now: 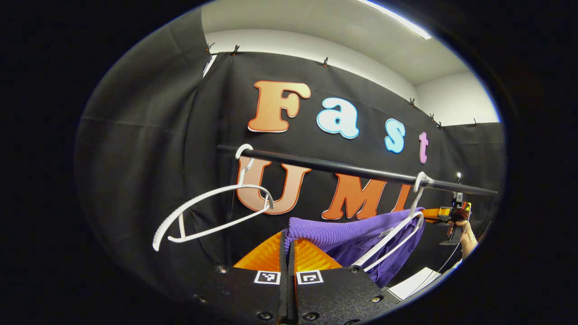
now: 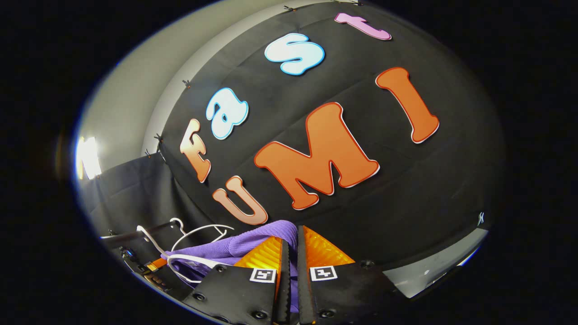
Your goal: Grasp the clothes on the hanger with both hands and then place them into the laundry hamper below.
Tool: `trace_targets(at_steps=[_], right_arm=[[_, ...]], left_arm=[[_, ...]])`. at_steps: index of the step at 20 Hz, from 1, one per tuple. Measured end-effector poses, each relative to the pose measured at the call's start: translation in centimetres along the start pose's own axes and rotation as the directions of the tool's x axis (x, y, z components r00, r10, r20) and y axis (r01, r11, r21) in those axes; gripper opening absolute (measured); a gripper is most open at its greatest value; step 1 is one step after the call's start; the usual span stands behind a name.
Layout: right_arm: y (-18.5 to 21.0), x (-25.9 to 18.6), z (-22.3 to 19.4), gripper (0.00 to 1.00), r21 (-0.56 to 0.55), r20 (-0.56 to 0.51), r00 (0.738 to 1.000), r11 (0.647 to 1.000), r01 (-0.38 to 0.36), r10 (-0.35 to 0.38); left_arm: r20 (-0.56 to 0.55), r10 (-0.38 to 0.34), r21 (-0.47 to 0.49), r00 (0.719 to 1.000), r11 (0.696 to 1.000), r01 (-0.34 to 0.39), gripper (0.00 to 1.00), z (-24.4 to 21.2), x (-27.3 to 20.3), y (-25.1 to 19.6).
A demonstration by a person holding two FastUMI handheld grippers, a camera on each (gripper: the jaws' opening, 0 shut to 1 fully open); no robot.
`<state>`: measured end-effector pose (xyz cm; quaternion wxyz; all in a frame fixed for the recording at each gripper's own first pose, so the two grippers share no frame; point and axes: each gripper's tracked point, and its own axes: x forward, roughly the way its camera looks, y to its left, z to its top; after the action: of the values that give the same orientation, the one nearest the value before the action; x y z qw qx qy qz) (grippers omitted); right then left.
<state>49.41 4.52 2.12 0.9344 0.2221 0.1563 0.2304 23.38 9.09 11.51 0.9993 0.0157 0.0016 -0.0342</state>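
A purple ribbed garment (image 1: 356, 234) hangs over a white hanger (image 1: 392, 241) on the black rail (image 1: 338, 169). In the left gripper view my left gripper (image 1: 287, 235) is shut, both fingers pinching the garment's near shoulder. At the garment's far end my right gripper (image 1: 431, 212) clamps the other shoulder, with a hand (image 1: 465, 234) behind it. In the right gripper view my right gripper (image 2: 292, 231) is shut on the purple garment (image 2: 239, 248), which drapes away to the left over the white hanger (image 2: 189, 262).
An empty white hanger (image 1: 212, 212) hangs tilted at the rail's left end, close to my left gripper; it also appears as an empty hanger (image 2: 198, 230) past the garment. The black cloth wall stands right behind the rail (image 2: 131, 234).
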Motion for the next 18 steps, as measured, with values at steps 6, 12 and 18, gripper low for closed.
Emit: trace_targets(at_steps=[6,12,18], right_arm=[[-2.0,-0.1,-4.4,0.14,0.064,-0.049,0.999,0.998,0.010,-0.006],[-3.7,-1.1,-8.8,0.14,0.114,-0.092,0.995,0.993,0.034,-0.023],[-6.1,-2.1,-14.0,0.14,0.153,-0.151,0.986,0.984,0.087,-0.064]], left_arm=[[-0.060,0.009,-0.060,0.998,0.998,-0.013,0.00,-3.8,-0.4,1.5],[-0.121,0.045,-0.085,0.992,0.995,-0.056,0.00,-7.6,-1.5,3.1],[-0.209,0.083,-0.116,0.974,0.987,-0.109,0.00,-12.6,-2.3,4.8]])
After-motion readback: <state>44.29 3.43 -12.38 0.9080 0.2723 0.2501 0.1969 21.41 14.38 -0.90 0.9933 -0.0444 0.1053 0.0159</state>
